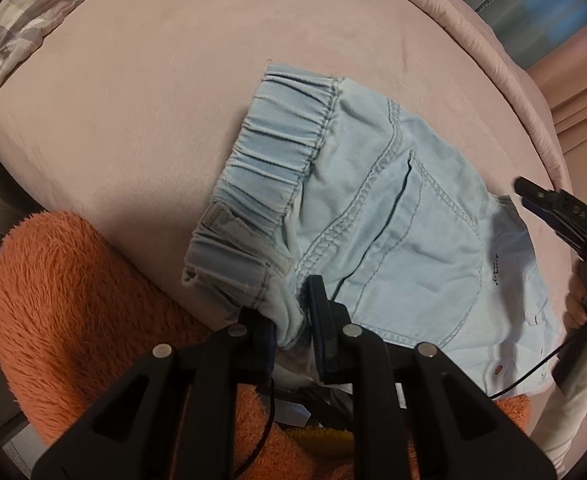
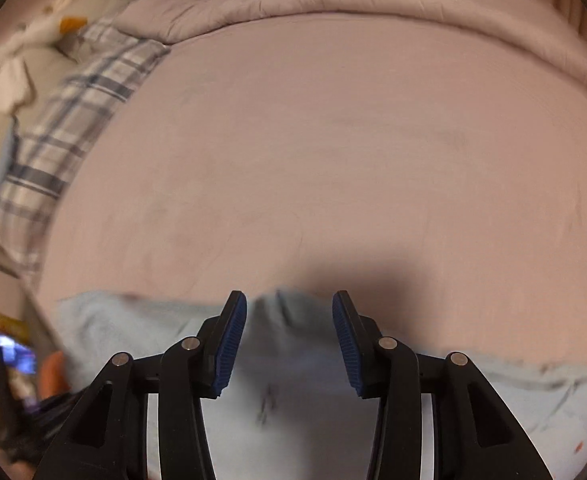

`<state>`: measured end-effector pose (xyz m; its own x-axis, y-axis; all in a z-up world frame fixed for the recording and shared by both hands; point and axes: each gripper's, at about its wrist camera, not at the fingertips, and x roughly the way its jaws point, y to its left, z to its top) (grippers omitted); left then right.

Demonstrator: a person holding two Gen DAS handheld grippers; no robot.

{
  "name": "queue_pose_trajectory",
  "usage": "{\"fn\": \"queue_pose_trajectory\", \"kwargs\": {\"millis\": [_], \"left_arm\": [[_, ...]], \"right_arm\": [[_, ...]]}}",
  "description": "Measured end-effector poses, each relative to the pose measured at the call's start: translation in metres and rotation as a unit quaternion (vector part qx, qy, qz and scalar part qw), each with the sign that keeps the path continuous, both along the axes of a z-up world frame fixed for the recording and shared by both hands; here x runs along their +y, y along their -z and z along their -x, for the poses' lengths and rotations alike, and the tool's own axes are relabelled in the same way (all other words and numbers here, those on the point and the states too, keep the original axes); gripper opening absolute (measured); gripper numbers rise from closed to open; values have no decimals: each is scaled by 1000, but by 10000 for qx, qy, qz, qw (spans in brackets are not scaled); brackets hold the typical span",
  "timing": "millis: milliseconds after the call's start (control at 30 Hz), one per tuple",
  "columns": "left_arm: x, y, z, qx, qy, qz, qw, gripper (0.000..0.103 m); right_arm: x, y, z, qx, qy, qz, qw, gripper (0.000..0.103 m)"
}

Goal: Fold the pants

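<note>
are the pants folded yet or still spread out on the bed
Folded. The pants lie doubled into a short stack on the bed, waistband and back pocket on top, no legs trailing.

Left tongs pinch the pale denim pants, seemingly at the waistband corner.

Light blue denim pants with an elastic gathered waistband and stitched back pocket lie folded on the pink bed, near its front edge.
</note>
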<state>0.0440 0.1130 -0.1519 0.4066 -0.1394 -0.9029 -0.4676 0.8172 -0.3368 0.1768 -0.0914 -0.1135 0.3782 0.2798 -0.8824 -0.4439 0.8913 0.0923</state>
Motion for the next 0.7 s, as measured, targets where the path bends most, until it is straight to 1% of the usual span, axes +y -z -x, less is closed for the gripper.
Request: {"fn": "queue_pose_trajectory", "kwargs": {"millis": [33,67,133,167,200,300,367,400,500,600,667,700], "left_arm": [[1,0,1,-21,21,8,10000,17],[1,0,3,-38,22,30,10000,17],[3,0,4,-51,23,90,9999,17],[4,0,4,-54,25,118,9999,17],[5,0,5,-59,26,138,9999,17],[7,-1,7,-69,15,136,9999,17],[6,-2,7,-70,47,98,9999,17],[6,-3,7,-72,58,92,9999,17],[8,-4,8,-81,98,102,9999,17],[7,-4,11,-107,195,138,9997,16],[8,-4,14,-80,222,184,9996,16],[8,-3,16,-67,210,200,9996,16]], "right_arm": [[6,4,-1,56,-225,7,9997,44],[10,8,-4,204,-310,51,9993,44],[15,17,-9,378,-344,291,9983,44],[17,22,-8,378,-397,477,9974,44],[18,26,-9,400,-441,560,9967,44],[15,31,-12,545,-375,485,9966,42],[5,30,-12,526,-293,409,9974,21],[3,29,-11,521,-288,348,9976,6],[3,21,-8,321,-113,163,9993,5],[1,4,-13,207,27,-118,9997,4],[6,5,-13,147,22,-110,9998,4],[9,9,-13,129,3,-9,9999,4]]}}
